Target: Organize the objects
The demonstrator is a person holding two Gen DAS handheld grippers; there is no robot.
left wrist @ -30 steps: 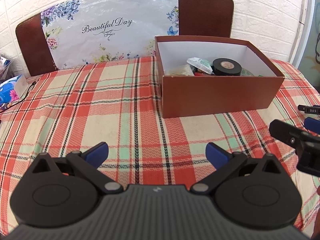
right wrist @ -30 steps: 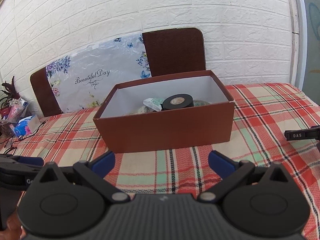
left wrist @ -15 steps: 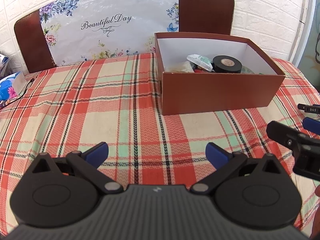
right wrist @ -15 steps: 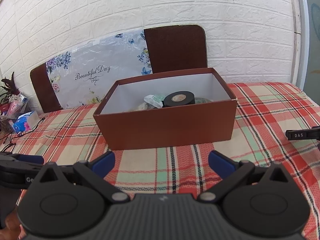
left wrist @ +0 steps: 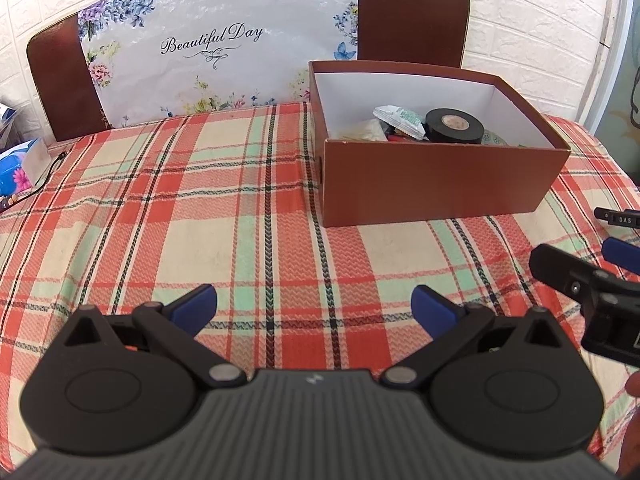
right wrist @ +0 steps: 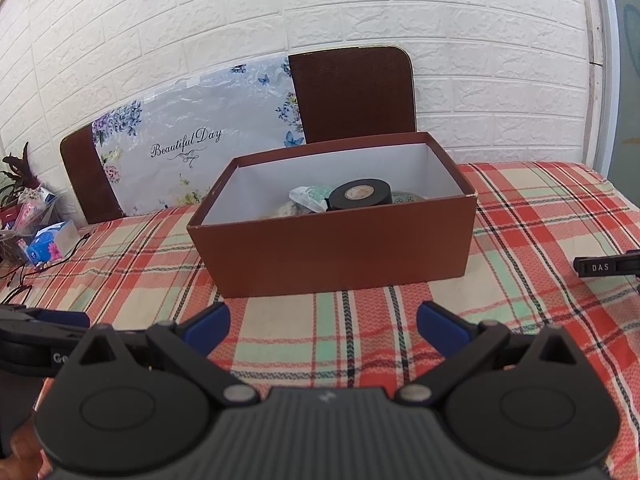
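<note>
The left gripper (left wrist: 314, 306) has its blue fingers (left wrist: 195, 305) spread wide and holds nothing; it hangs above the plaid tablecloth (left wrist: 160, 208), in front of the brown box (left wrist: 440, 180) and to its left. The right gripper (right wrist: 323, 322) is also spread wide and empty, just in front of the box's near wall. Inside the box, a black tape roll (right wrist: 360, 194) lies near the middle, with a white and green packet (right wrist: 310, 197) touching it on the left. Behind the box, a floral board (right wrist: 192, 148) leans on the white brick wall (right wrist: 460, 40)
</note>
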